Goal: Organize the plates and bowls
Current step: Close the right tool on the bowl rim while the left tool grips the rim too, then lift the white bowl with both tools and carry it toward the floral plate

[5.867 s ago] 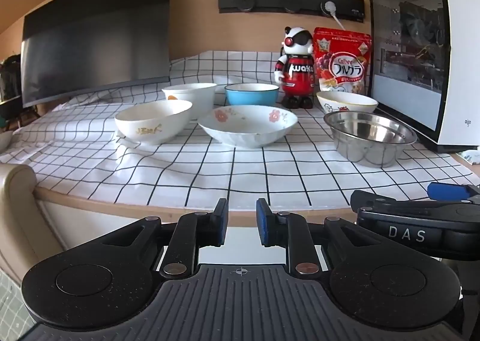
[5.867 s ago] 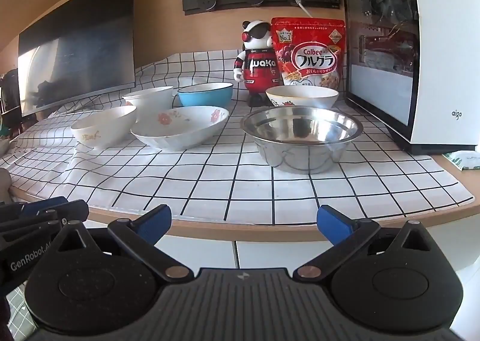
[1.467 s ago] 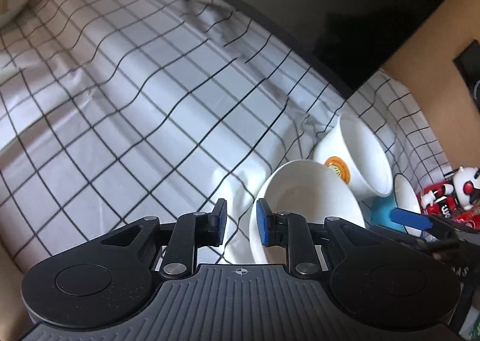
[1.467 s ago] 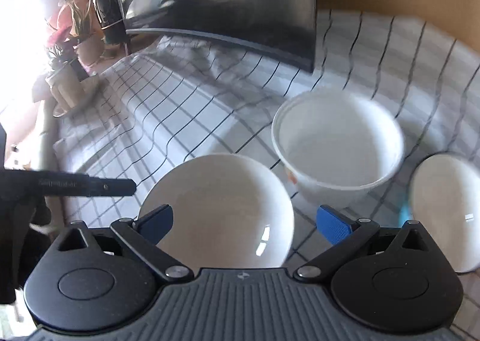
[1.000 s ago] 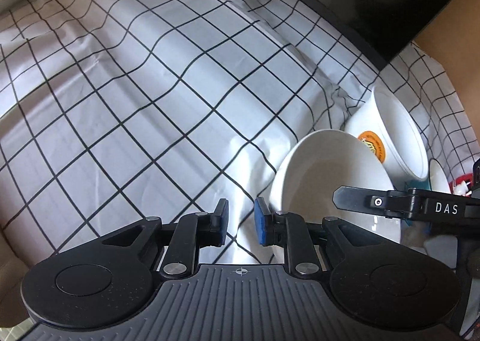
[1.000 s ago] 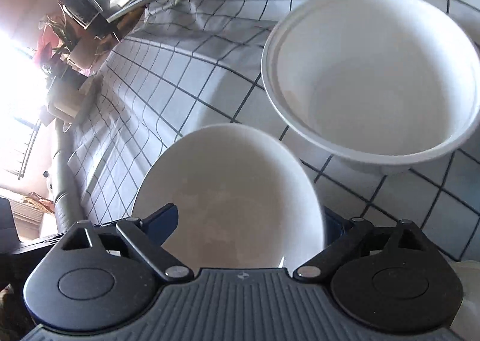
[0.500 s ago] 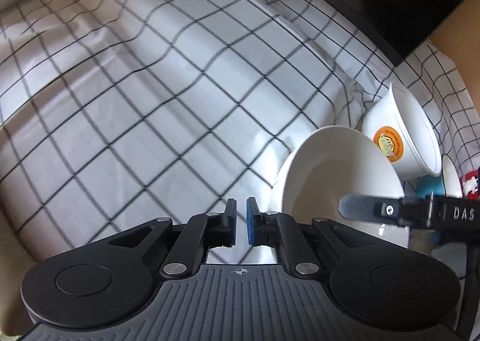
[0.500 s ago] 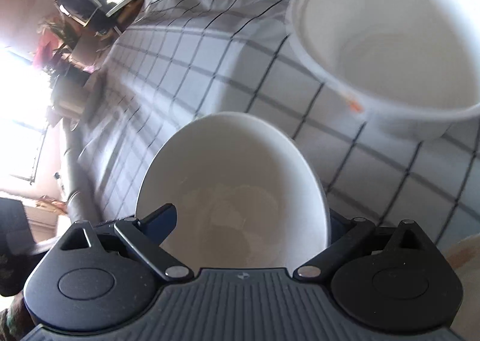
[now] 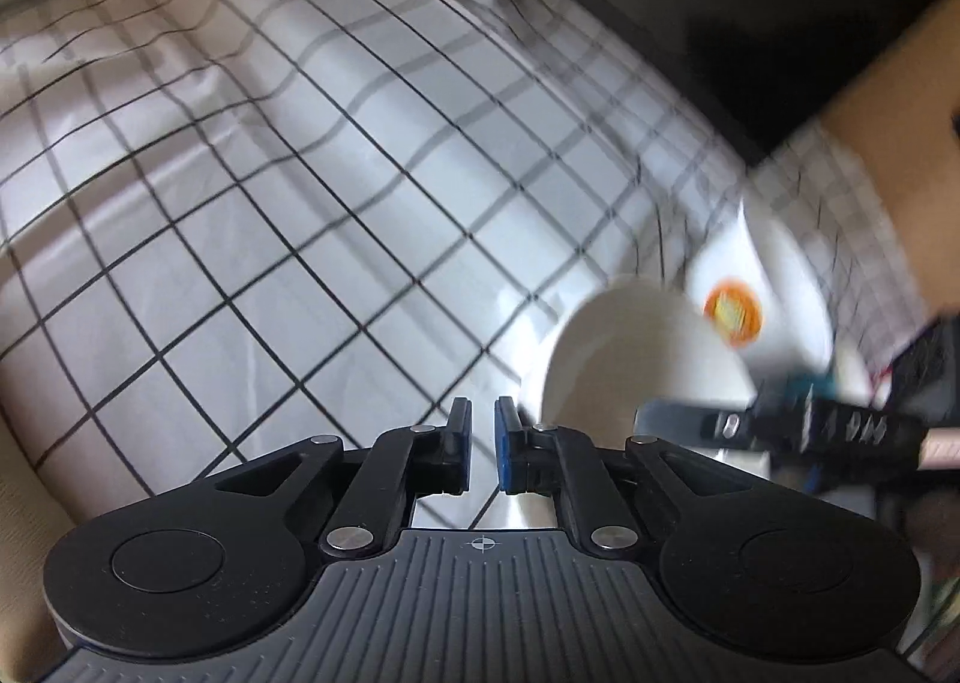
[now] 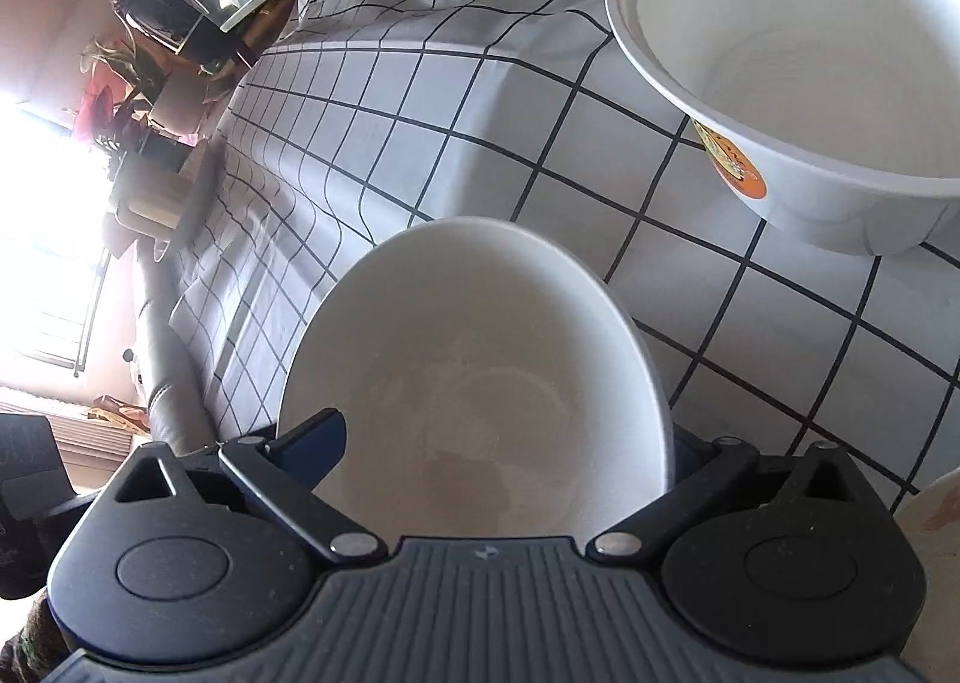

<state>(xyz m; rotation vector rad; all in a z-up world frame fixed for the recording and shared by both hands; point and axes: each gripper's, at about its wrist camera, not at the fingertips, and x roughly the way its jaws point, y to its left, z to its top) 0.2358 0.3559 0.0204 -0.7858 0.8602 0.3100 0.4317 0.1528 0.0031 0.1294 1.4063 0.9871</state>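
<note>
Two grippers: right gripper (image 10: pixel 504 443) jaws clamped across white bowl (image 10: pixel 480 377); left gripper (image 9: pixel 482 446) jaws nearly together, empty.

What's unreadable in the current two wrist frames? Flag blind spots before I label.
- Right gripper contact: right wrist view; the white bowl hides the right pad, so the grip is unconfirmed.
- Bowl underside: the bowl's own body hides whether it is lifted off the checked cloth.
- Deep white bowl and right gripper: left wrist view; motion blur.
- Floral dish: cut by right edge.

Left claw (image 9: pixel 482 452) near-closed, right claw (image 10: pixel 510 443) spread.
</note>
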